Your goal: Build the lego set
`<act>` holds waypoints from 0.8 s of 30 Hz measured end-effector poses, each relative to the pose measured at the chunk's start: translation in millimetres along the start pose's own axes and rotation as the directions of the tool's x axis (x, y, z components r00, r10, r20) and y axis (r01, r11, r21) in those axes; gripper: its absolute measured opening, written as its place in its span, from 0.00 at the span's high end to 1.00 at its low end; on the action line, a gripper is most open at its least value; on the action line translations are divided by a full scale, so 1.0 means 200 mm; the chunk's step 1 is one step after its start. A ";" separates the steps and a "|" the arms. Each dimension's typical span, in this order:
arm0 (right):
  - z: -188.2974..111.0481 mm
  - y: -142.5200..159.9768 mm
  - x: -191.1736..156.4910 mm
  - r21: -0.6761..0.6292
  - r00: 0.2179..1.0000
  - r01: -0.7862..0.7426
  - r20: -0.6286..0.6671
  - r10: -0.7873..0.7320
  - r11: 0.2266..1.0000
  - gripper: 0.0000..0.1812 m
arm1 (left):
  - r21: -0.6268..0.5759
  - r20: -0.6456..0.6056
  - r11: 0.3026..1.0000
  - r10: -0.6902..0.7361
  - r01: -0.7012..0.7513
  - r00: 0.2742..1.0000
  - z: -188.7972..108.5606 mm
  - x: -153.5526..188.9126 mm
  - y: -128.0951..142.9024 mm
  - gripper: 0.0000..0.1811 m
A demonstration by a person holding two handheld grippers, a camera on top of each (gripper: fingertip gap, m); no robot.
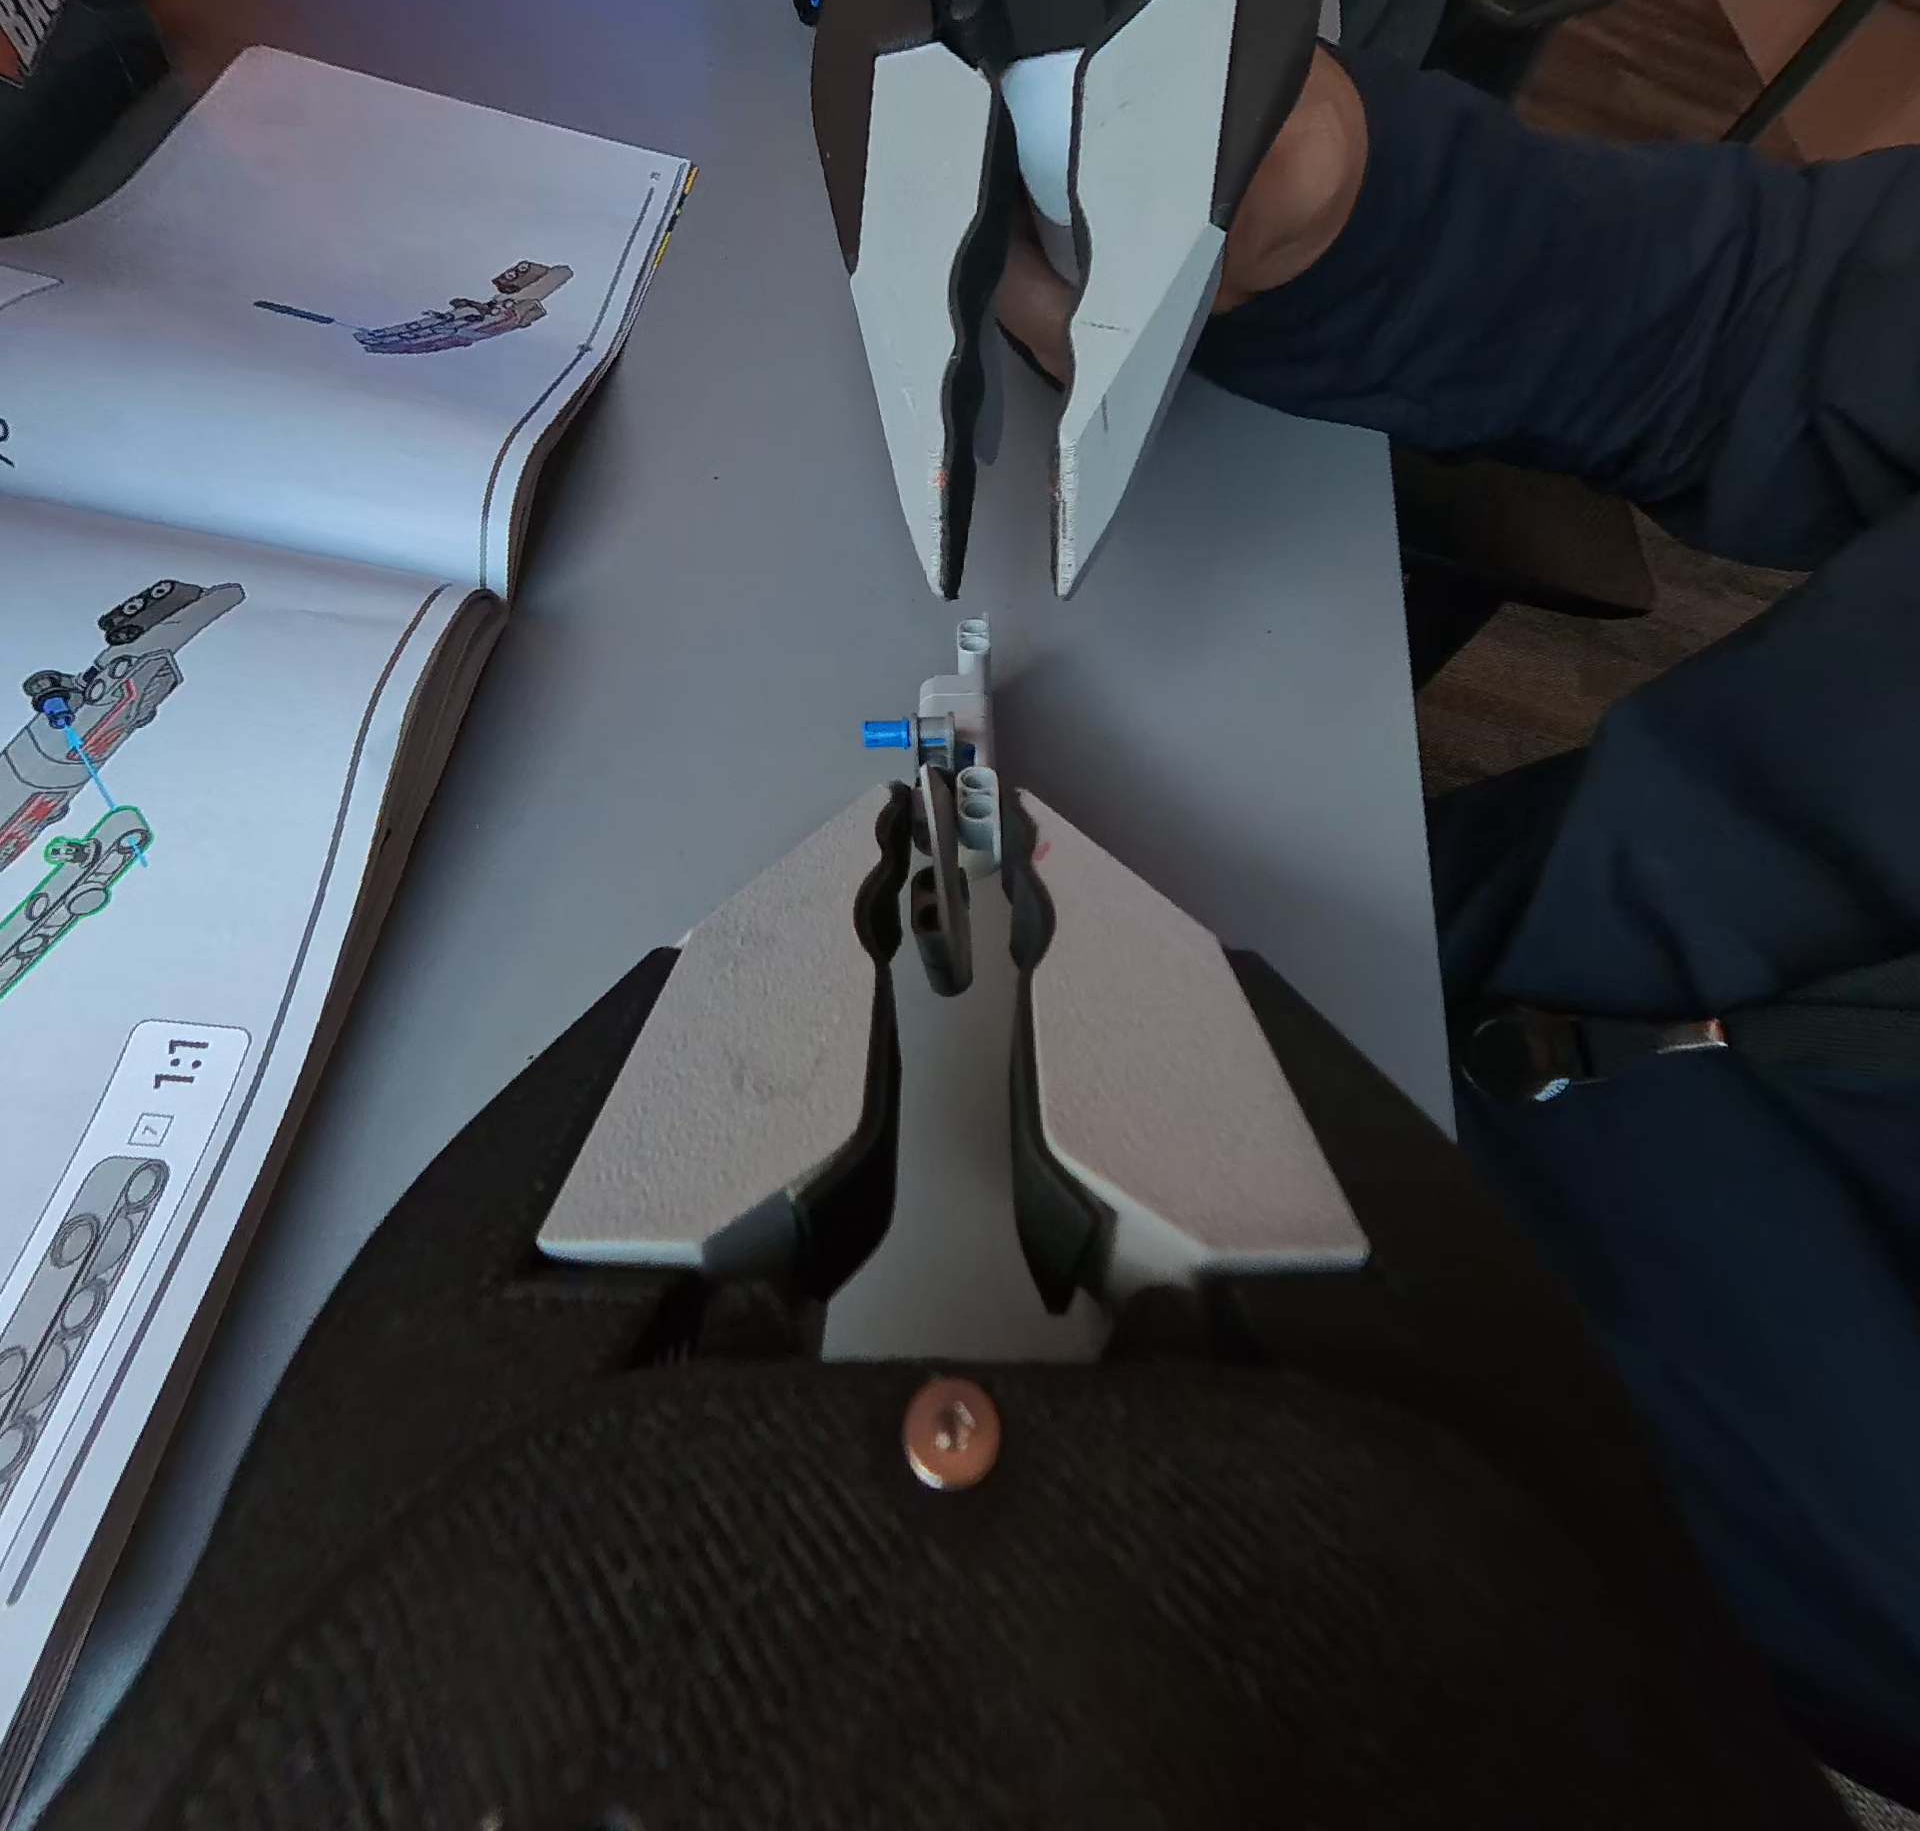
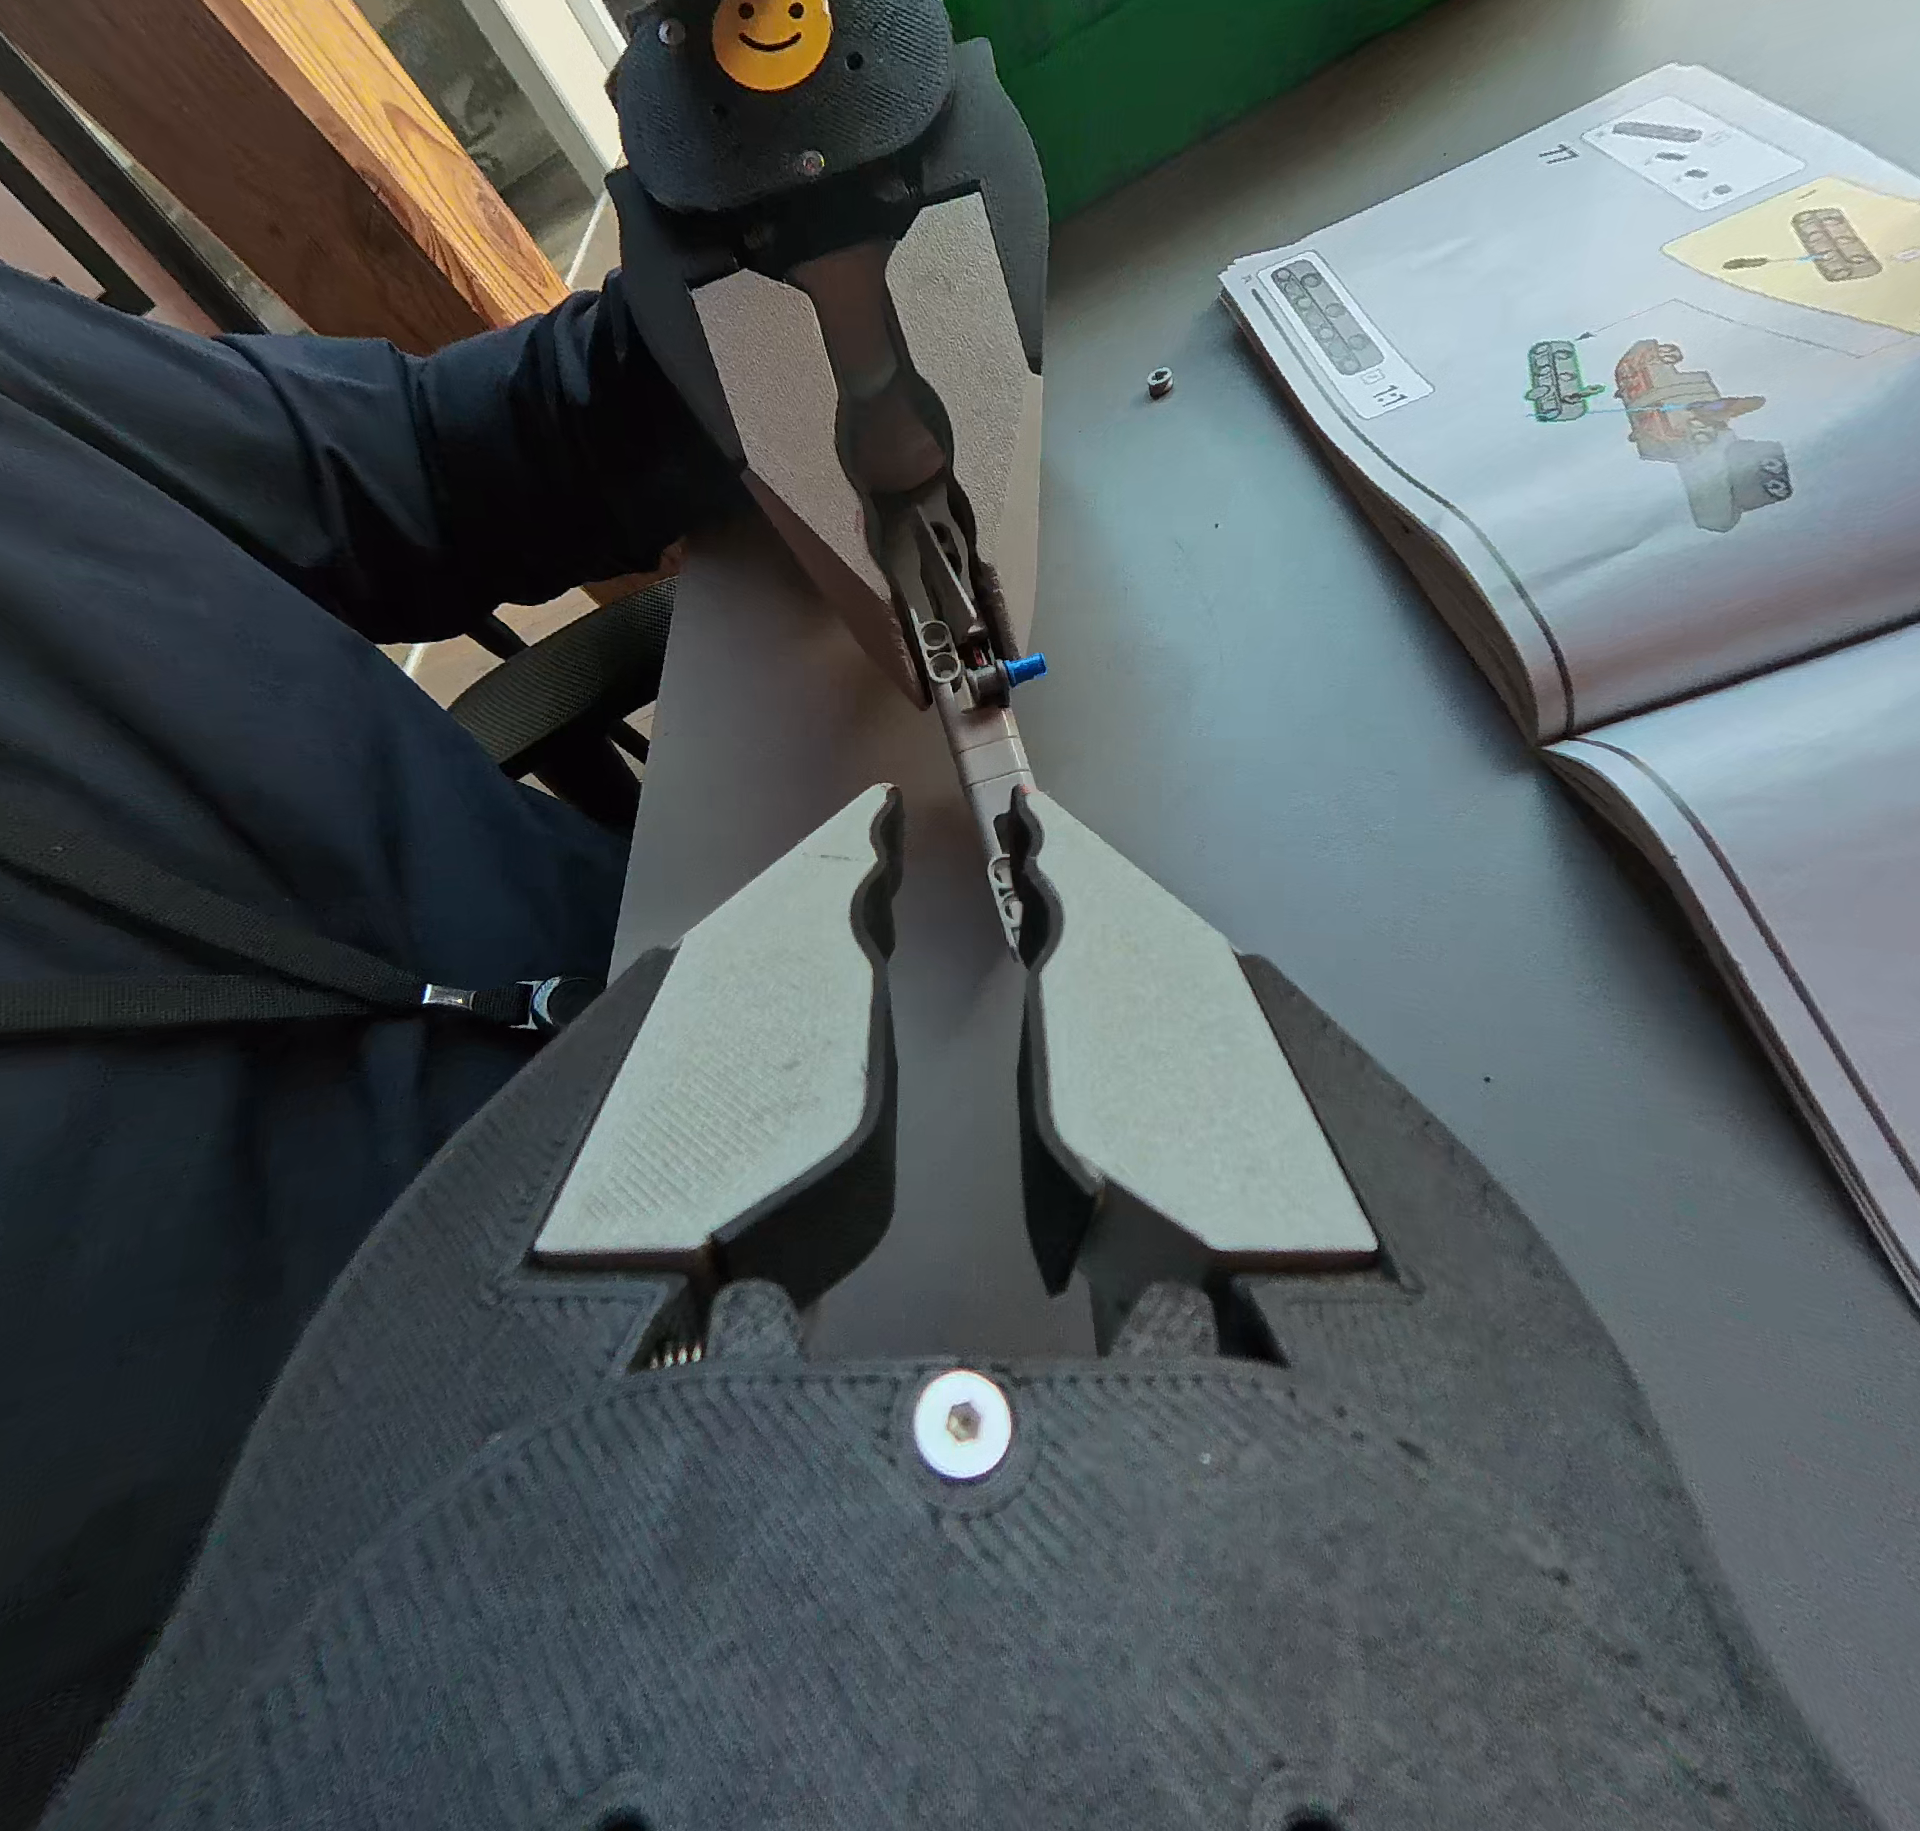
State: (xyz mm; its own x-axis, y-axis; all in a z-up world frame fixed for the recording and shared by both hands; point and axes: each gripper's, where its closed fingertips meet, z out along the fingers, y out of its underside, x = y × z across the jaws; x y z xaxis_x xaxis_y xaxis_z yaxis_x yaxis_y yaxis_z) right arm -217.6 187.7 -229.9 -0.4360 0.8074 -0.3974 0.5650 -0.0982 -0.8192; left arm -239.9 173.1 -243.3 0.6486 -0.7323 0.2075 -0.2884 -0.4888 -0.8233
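Note:
A slim grey lego assembly (image 1: pixel 961 711) with a blue pin (image 1: pixel 885 734) sticking out of its left side is held above the grey table. My left gripper (image 1: pixel 956 805) is shut on its near end. My right gripper (image 1: pixel 1003 586) faces it from the far side, jaws open, with its tips at the assembly's far end. In the right wrist view the assembly (image 2: pixel 987 763) runs from the left gripper (image 2: pixel 961 638) into the gap of the right gripper (image 2: pixel 956 799). Its end lies against the right-hand finger (image 2: pixel 1101 950). The blue pin (image 2: pixel 1027 667) points right.
An open instruction booklet (image 1: pixel 260 534) lies left of the grippers; it also shows in the right wrist view (image 2: pixel 1610 431). A small dark ring piece (image 2: pixel 1161 384) lies on the table (image 2: pixel 1299 846). A green box (image 2: pixel 1195 15) stands behind. The table edge (image 1: pixel 1413 742) and a person's dark sleeve are close by. Less than 4 cm separates the two grippers' tips.

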 end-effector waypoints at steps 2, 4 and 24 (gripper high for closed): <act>0.00 -0.01 0.00 0.003 1.000 0.014 -0.008 -0.014 1.000 0.89 | -0.001 0.001 1.000 0.001 -0.001 1.000 0.00 0.00 0.00 0.93; 0.01 -0.02 0.00 0.010 0.999 0.041 -0.019 -0.041 0.999 0.86 | -0.002 0.001 1.000 0.001 -0.001 1.000 0.00 0.00 0.00 0.93; 0.10 0.04 0.00 -0.106 0.973 0.174 -0.133 -0.187 0.979 0.93 | 0.027 -0.044 1.000 -0.014 0.015 0.999 0.03 0.03 -0.04 0.92</act>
State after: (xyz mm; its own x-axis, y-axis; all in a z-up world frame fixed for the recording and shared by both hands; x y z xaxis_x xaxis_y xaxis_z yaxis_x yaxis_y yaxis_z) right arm -227.2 176.5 -244.3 -0.4371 0.8815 -0.1788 0.5520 0.1060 -0.8270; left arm -228.8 174.9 -238.6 0.6207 -0.7456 0.2425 -0.2590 -0.4869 -0.8342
